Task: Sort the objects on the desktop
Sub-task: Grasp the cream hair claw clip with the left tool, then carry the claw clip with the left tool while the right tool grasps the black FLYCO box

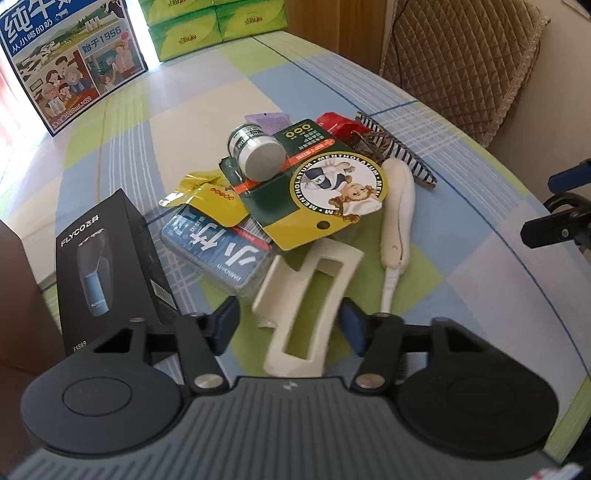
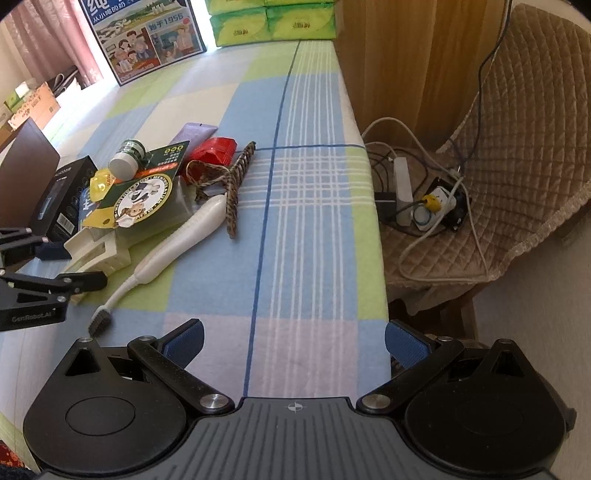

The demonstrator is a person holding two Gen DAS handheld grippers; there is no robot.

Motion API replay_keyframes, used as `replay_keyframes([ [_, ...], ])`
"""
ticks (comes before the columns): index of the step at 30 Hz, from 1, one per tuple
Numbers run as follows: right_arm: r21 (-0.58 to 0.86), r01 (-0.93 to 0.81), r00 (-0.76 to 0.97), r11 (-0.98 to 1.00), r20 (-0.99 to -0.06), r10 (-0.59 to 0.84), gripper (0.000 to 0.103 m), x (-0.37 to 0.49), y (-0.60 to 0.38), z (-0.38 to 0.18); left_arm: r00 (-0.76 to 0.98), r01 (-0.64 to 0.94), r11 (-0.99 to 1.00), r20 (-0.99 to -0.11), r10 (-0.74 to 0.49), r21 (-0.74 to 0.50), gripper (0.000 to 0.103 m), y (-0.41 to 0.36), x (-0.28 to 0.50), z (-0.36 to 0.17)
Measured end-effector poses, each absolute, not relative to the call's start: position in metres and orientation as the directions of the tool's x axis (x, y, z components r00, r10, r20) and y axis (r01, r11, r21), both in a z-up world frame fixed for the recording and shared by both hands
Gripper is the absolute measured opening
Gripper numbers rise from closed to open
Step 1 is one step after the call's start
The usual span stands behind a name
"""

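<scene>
A cream hair claw clip (image 1: 306, 295) lies on the checked tablecloth at the near end of a heap. My left gripper (image 1: 290, 328) is open, its blue pads on either side of the clip with a gap still showing at the left pad. The heap holds a black shaver box (image 1: 110, 266), a blue tissue pack (image 1: 218, 251), a green and yellow Mentholatum card (image 1: 325, 192), a white-lidded jar (image 1: 258, 155), a white electric toothbrush (image 2: 184, 236) and a striped hair clip (image 2: 240, 177). My right gripper (image 2: 295, 343) hangs open over bare cloth, right of the heap.
A milk carton case (image 1: 70, 62) and green tissue packs (image 1: 218, 26) stand at the table's far end. A brown box (image 1: 18, 295) sits at the left. Past the table's right edge stands a quilted chair (image 2: 517, 147) carrying a power strip and cables (image 2: 424, 199).
</scene>
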State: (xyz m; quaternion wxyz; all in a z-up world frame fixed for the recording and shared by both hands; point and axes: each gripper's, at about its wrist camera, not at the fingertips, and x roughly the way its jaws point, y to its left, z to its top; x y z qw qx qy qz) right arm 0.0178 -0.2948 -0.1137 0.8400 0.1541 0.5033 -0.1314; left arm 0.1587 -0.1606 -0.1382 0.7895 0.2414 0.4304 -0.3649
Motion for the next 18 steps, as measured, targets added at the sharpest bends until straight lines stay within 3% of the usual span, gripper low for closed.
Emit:
replay_keyframes([
  [1,0.128,0.374,0.459,0.919,-0.886,-0.063,0.101,0.019,-0.294,-0.114,0.358,0.789,0.612,-0.855,-0.376,0.062,0.041,-0.159,0.157,-0.138],
  [3,0.130,0.367,0.461,0.921,-0.886,-0.059,0.101,0.021,-0.292,-0.115,0.345,0.792,0.609,-0.856,-0.385,0.046,0.038,-0.155,0.153,-0.138],
  [11,0.148,0.316,0.467,0.937,-0.884,-0.017,0.101,0.037,-0.275,-0.119,0.353,0.727,0.687,-0.866,-0.353,0.016,0.037,-0.114,0.134,-0.134],
  [18,0.168,0.257,0.478,0.952,-0.878,0.026,0.101,0.053,-0.251,-0.121,0.400,0.594,0.804,-0.882,-0.251,0.040,0.037,-0.056,0.128,-0.131],
])
